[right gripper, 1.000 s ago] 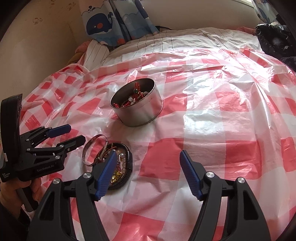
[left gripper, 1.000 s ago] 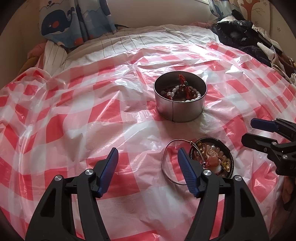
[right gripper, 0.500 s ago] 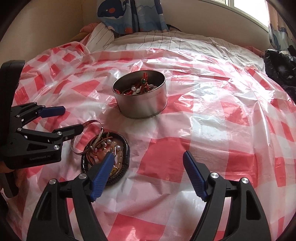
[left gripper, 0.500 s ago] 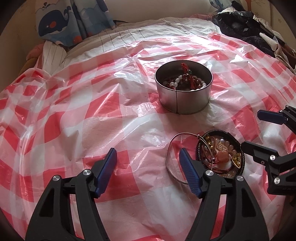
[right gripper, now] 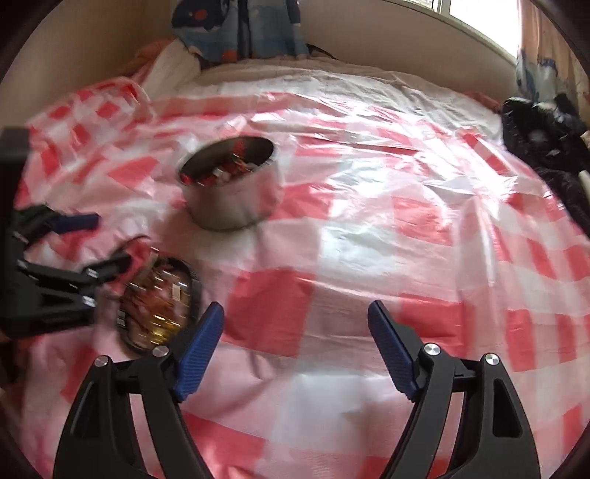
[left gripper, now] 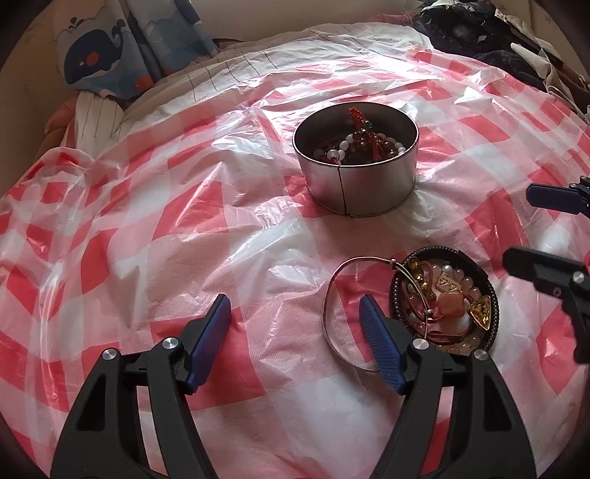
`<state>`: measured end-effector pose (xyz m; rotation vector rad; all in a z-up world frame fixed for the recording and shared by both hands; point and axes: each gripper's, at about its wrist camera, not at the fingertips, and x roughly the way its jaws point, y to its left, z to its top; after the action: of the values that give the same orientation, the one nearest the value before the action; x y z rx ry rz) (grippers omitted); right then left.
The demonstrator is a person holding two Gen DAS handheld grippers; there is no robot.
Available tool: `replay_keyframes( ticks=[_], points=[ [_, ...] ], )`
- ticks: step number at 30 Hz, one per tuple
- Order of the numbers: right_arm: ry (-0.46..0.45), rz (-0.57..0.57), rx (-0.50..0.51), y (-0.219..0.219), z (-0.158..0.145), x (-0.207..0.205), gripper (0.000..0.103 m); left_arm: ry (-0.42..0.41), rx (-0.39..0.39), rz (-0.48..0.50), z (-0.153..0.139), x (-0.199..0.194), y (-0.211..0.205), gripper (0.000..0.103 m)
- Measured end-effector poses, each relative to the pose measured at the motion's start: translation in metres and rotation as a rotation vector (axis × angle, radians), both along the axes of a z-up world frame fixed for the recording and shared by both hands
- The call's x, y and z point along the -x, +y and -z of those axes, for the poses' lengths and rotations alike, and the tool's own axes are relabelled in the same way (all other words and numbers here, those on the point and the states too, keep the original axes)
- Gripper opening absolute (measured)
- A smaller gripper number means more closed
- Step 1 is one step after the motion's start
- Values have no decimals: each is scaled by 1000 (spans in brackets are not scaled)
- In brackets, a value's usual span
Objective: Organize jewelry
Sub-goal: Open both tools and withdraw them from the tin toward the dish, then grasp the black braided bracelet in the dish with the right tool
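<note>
no readable text, labels or numbers

Spread wide and crinkled across the bed: a glossy red-and-white checked plastic sheet (left gripper: 155,235), with white bedding lined in thin dark stripes (left gripper: 295,55) showing past its far edge. At the far left corner, a blue curtain printed with a cartoon whale (left gripper: 96,62), hanging against a beige wall (right gripper: 387,40), and a bunched peach-pink cloth (left gripper: 61,118) just below it. Heaped at the far right, dark crumpled clothing (right gripper: 545,132), near a bright window edge (right gripper: 479,11).
</note>
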<state>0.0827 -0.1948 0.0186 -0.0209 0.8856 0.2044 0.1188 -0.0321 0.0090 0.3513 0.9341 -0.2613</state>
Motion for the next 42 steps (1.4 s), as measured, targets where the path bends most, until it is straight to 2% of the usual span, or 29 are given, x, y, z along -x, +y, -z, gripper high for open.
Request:
replay_keyframes(
  ticks=[1, 3, 5, 8, 12, 16, 18, 19, 20, 22, 24, 28, 33, 35, 36, 37, 38, 39, 40, 42],
  points=[
    [-1, -11, 22, 8, 2, -3, 78, 0, -5, 3, 1, 0, -1, 69],
    [19, -20, 185, 26, 17, -10, 79, 3, -8, 13, 1, 1, -3, 69],
    [28, -13, 286, 32, 23, -10, 81, 7, -5, 16, 1, 2, -3, 69],
    [15, 52, 367, 16, 17, -7, 81, 10, -6, 23, 0, 2, -4, 69],
    [20, 72, 310, -7, 9, -5, 81, -4, -7, 41, -1, 4, -8, 69],
    [37, 14, 155, -4, 4, 1, 81, -9, -31, 79, 4, 8, -19, 68],
    [37, 3, 132, -3, 3, 1, 81, 0, -35, 113, 6, 12, -26, 52],
    [36, -3, 119, -2, 2, 2, 81, 17, -18, 131, 6, 13, -28, 30],
    [39, -8, 100, -2, 2, 2, 81, 40, 5, 142, 5, 13, -29, 12],
    [44, -8, 61, -3, 1, 2, 81, 52, 15, 153, 2, 14, -29, 2],
    [39, 3, 38, -6, -1, 4, 81, 117, 159, 149, -4, 11, -19, 2],
    [23, 26, 39, -9, -1, 1, 79, 96, 216, 144, -17, 13, -12, 2],
    [0, 48, 122, -7, 1, -2, 62, 101, 200, 139, -14, 12, -13, 2],
    [21, 37, 123, -6, 6, -5, 47, 127, 164, 138, -5, 10, -16, 3],
    [40, 28, 126, -5, 10, -7, 44, 131, 141, 135, 0, 11, -17, 3],
    [53, 18, 134, -3, 14, -9, 35, 130, 132, 134, 2, 11, -18, 3],
    [64, 5, 142, 0, 17, -10, 20, 129, 124, 134, 3, 11, -19, 3],
    [76, -10, 139, 3, 18, -10, 13, 128, 115, 138, 3, 12, -20, 3],
    [76, -19, 136, 5, 19, -8, 9, 127, 110, 141, 3, 12, -20, 4],
    [69, -28, 93, 2, 15, -5, 9, 128, 114, 139, 4, 12, -19, 4]
  ],
)
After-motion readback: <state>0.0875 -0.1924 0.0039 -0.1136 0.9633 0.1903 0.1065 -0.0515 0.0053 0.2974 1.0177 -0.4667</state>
